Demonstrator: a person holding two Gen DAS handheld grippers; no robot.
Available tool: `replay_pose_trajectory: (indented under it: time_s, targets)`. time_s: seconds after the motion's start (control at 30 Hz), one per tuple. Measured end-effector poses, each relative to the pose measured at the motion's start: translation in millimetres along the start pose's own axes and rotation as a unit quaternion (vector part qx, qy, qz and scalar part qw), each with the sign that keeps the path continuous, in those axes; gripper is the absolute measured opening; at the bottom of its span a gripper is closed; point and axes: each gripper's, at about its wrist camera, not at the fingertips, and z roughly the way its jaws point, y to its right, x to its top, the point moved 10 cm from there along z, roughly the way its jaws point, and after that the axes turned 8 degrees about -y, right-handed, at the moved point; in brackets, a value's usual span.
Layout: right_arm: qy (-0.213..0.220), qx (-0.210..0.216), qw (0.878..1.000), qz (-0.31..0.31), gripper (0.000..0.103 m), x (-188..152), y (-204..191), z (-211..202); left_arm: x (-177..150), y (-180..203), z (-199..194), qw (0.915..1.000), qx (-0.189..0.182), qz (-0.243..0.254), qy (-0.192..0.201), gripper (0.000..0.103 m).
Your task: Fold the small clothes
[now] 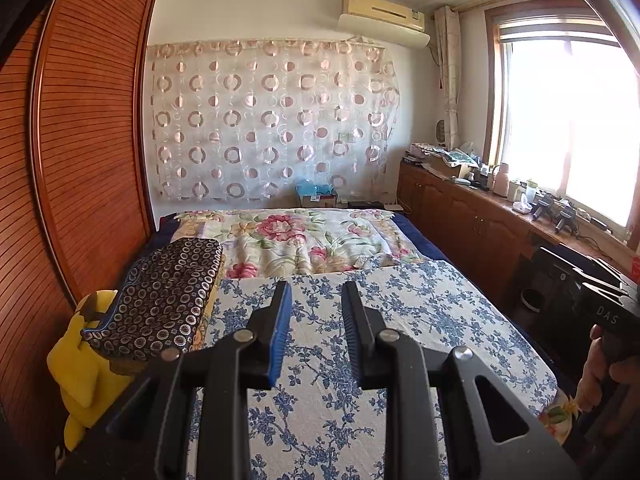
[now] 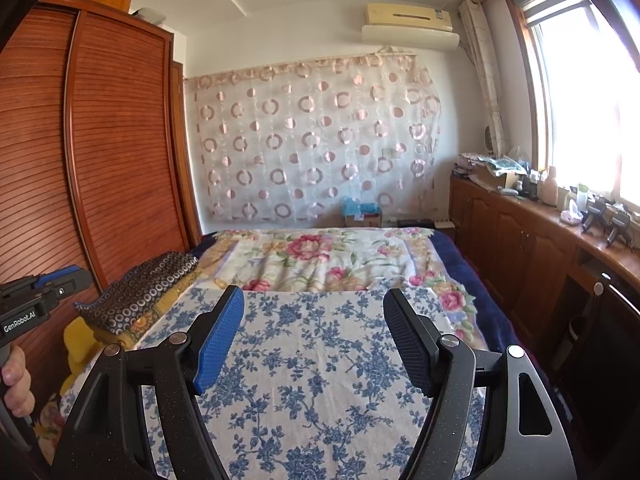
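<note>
We see a bed filling the room's middle, flanked by a slatted wooden wardrobe on one side and a low wooden worktop under the bright window on the other. A sheer curtain with pink rings hangs across the far wall. On the bed lies a white cloth with blue flowers, spread flat over a floral quilt with pink blooms. No small garment shows on that cloth that we can pick out. At the bed's wardrobe side sits a dark folded cloth with ring print, resting on something yellow. Both claws hover above the blue-flowered cloth, touching nothing. Our left claw has its jaws a narrow gap apart, with nothing between them. Our right claw stands wide apart, also empty. A hand grips the left tool's handle at the right-wrist view's edge.
</note>
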Motion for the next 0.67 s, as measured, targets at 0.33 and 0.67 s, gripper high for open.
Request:
replay_pose_trajectory:
  time_s: [0.33, 0.67]
  targets:
    - [0.001, 0.0, 1.0, 0.001, 0.074, 0.5, -2.2, 0.6, 4.9, 1.6, -0.9, 1.0, 0.002, 0.003, 0.004, 0.024]
    - [0.001, 0.001, 1.0, 0.001, 0.074, 1.0, -2.9, 0.5, 6.0, 3.4, -1.7, 1.0, 0.004, 0.003, 0.005, 0.024]
